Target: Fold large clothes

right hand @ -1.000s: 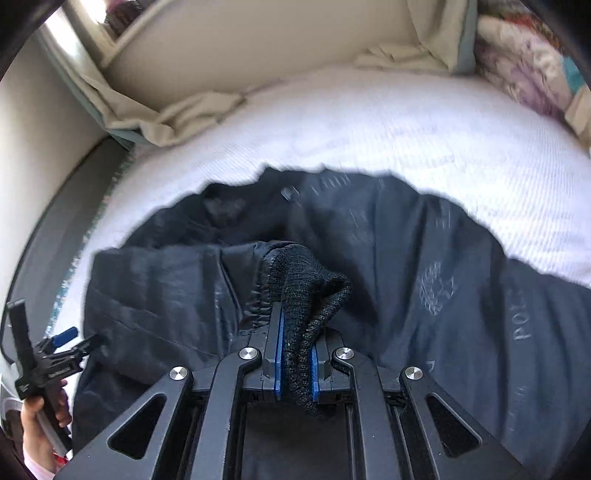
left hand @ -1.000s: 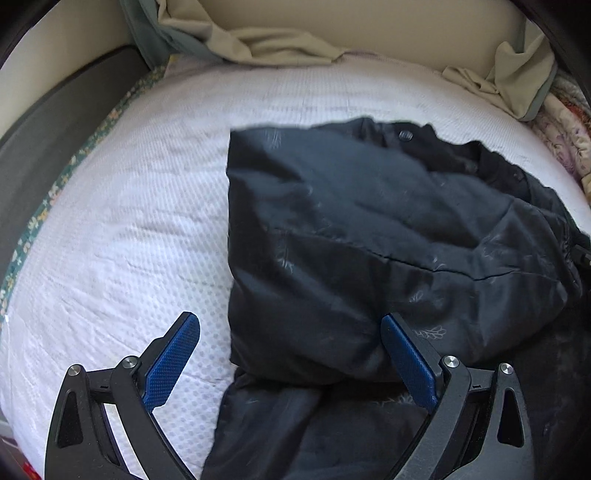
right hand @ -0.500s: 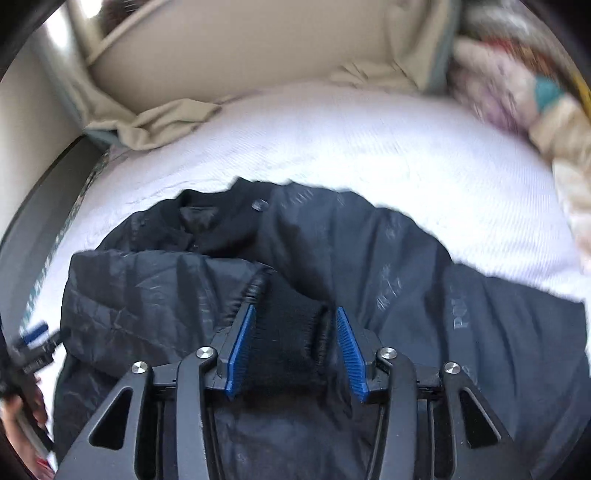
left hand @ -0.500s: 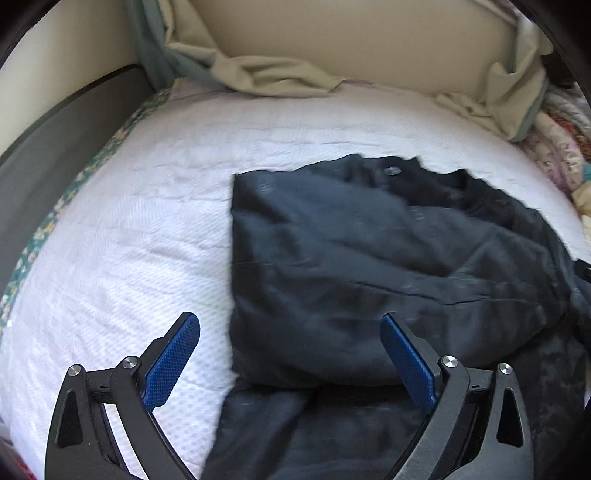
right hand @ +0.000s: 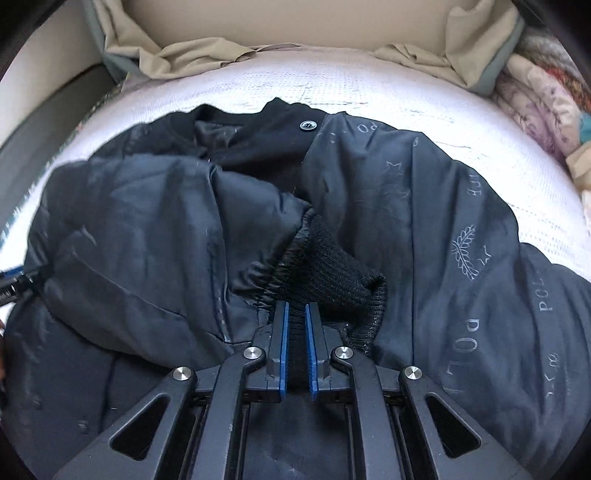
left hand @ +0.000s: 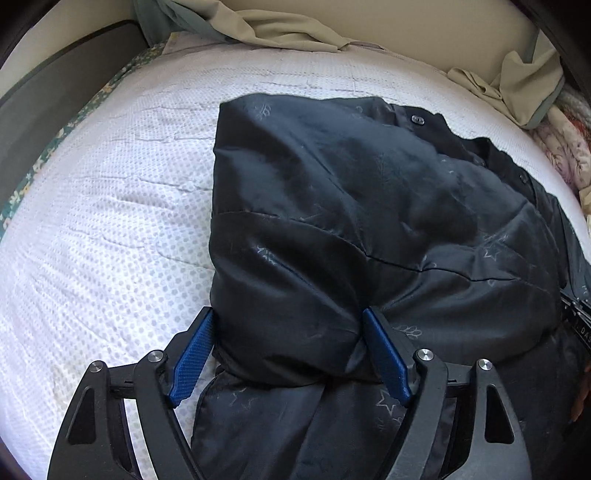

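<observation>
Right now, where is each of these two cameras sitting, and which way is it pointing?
Left wrist: on the left gripper, looking steeply down at the black jacket on the white mattress; its jaws straddle a fold.
Right wrist: on the right gripper, tilted down, shut on the knit cuff.
Shared: jacket, mattress, beige sheet.
</observation>
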`<act>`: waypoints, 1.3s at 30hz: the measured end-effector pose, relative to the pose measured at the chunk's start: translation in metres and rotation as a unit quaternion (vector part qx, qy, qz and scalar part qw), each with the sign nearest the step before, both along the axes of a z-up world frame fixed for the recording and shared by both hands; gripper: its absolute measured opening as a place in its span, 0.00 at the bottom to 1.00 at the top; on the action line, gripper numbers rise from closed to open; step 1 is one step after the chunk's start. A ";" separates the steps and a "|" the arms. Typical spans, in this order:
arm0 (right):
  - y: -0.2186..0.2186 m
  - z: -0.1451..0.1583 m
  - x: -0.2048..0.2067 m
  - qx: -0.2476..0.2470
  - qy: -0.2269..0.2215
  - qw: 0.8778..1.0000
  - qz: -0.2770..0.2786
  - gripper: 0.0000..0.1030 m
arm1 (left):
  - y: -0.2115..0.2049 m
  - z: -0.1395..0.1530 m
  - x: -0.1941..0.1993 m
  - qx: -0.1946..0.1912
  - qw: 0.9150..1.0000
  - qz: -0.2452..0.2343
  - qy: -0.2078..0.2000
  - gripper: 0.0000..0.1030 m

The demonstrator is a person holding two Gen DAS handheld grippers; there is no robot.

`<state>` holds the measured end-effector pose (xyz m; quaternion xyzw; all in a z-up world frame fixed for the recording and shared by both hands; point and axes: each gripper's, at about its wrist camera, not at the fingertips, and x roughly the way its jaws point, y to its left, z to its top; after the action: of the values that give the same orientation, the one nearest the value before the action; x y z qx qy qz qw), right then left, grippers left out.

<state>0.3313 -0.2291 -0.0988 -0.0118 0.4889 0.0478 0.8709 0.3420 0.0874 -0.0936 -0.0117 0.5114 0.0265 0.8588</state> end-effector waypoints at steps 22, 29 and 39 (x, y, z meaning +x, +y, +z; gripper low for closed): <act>-0.028 0.022 -0.005 0.089 -0.003 0.995 -0.054 0.14 | -0.026 0.030 -0.029 0.054 0.997 0.011 -0.059 0.95; -0.015 0.073 -0.033 0.049 -0.079 0.995 -0.032 0.53 | -0.038 0.055 -0.046 0.023 0.996 -0.003 -0.081 0.95; -0.008 0.031 -0.060 0.026 0.019 0.998 -0.052 0.56 | -0.049 0.053 -0.052 0.045 0.996 -0.007 -0.075 0.96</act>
<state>0.2712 -0.2368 -0.0678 0.0368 0.5041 0.0152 0.8627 0.2900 0.0384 -0.0410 0.0284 0.4435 0.0420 0.8948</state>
